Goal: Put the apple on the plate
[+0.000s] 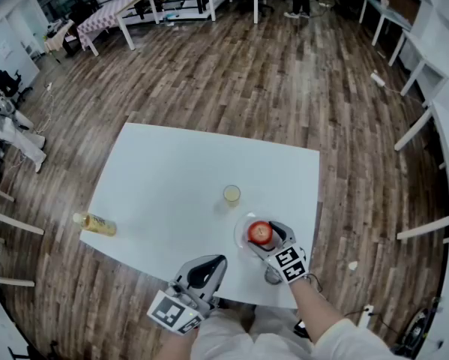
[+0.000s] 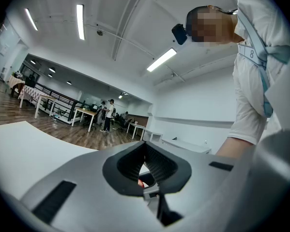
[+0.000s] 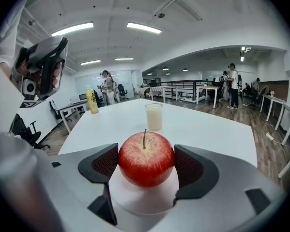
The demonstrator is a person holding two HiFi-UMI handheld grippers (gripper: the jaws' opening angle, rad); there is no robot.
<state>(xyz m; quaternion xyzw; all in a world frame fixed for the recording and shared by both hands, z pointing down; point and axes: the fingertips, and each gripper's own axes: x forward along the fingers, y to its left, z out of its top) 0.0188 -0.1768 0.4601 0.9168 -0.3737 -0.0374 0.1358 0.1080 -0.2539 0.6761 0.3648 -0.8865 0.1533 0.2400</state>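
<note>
Apple (image 3: 145, 158) sits on plate (image 3: 144, 201), right gripper (image 3: 146, 164) jaws gripping its sides.

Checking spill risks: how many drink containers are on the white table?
2. A glass of pale drink stands just beyond the plate with the apple; a yellow bottle stands near the table's left edge. None seem hidden.

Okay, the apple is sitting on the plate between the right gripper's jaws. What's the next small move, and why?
Probably open the right gripper a little to let go. The apple rests upright on the white plate, with the jaws close against both its sides, so the placing looks done. Opening before pulling back should keep the apple from being dragged off the plate.
</note>
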